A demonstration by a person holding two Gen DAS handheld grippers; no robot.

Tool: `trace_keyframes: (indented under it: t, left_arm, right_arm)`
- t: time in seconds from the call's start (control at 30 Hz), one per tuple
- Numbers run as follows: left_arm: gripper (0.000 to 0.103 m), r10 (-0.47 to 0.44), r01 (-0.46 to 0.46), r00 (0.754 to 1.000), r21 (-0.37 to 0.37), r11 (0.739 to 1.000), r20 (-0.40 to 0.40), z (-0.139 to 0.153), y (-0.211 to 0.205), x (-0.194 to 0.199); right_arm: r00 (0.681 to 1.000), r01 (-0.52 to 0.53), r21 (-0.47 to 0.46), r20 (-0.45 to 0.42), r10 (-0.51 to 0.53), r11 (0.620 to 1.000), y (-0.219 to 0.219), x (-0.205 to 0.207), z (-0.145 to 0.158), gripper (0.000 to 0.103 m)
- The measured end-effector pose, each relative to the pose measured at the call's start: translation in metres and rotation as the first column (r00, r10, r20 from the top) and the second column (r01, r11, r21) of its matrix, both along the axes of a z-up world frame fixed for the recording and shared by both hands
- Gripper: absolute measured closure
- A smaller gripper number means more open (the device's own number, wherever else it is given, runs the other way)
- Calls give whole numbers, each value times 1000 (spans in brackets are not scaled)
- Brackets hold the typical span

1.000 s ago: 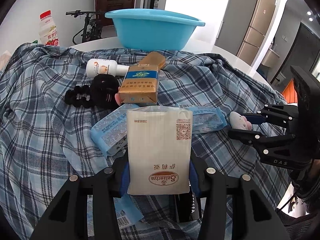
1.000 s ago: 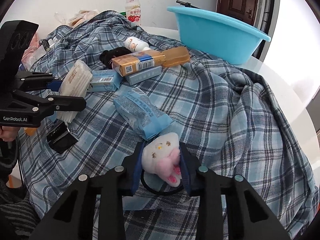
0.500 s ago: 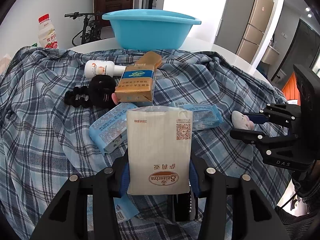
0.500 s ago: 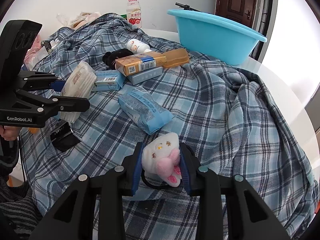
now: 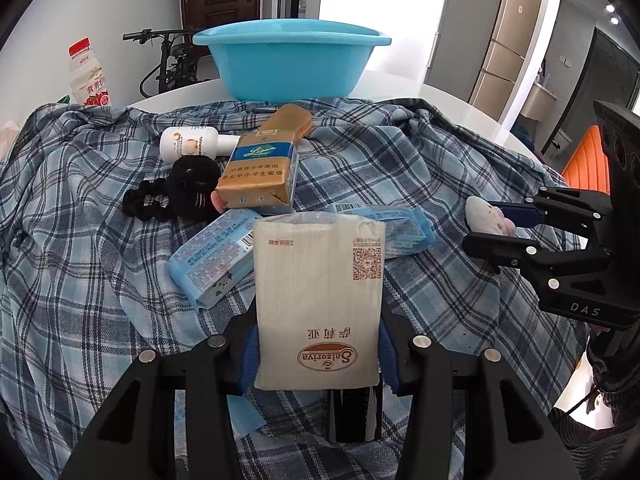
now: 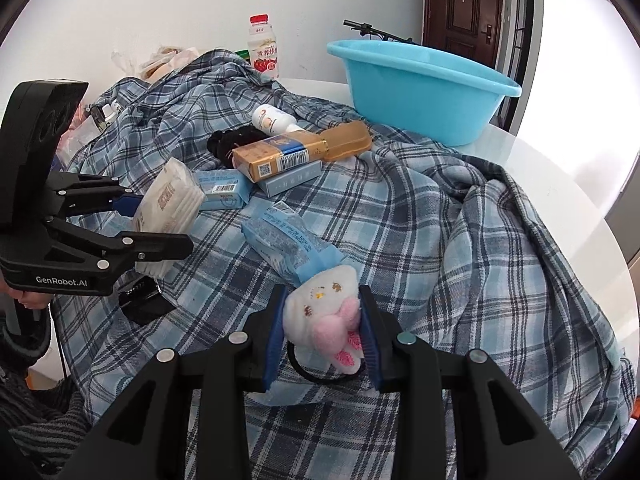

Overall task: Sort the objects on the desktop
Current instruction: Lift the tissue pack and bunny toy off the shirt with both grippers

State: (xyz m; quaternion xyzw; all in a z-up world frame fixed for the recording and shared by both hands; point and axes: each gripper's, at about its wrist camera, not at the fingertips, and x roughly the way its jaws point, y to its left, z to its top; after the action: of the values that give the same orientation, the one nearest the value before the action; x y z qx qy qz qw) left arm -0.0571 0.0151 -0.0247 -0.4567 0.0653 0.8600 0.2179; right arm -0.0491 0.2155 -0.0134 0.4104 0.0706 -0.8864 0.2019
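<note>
My left gripper (image 5: pixel 318 354) is shut on a beige tissue pack (image 5: pixel 320 300), held above the plaid cloth (image 5: pixel 80 240); the same tissue pack (image 6: pixel 168 208) shows at the left of the right wrist view. My right gripper (image 6: pixel 322 338) is shut on a white and pink plush hair tie (image 6: pixel 326 312), seen also as the plush (image 5: pixel 486 216) at the right of the left wrist view. A blue basin (image 5: pixel 290 60) stands at the far edge of the table. On the cloth lie a gold carton (image 5: pixel 260 172), a white bottle (image 5: pixel 192 142), black scrunchies (image 5: pixel 176 192) and blue tissue packets (image 5: pixel 212 260).
A red-capped drink bottle (image 5: pixel 86 76) stands at the far left. A black item (image 5: pixel 352 412) lies under my left gripper. White tabletop (image 6: pixel 580 200) shows bare right of the cloth. A person's sleeve (image 6: pixel 24 420) is at the lower left.
Both grippers keep their grips and have shifted only slightly; the scene sits a little lower and closer in both views.
</note>
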Motion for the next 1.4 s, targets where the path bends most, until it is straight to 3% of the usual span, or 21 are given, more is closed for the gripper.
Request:
trace_keyframes:
  t: [0.9, 1.4]
  left_arm:
    - [53, -3, 2, 1000, -11, 1000, -16, 10, 8, 0]
    - [53, -13, 9, 997, -42, 999, -82, 40, 23, -7]
  right_arm:
    - [998, 46, -39, -28, -47, 998, 14, 0, 11, 70]
    - [993, 37, -42, -106, -41, 998, 13, -5, 42, 70]
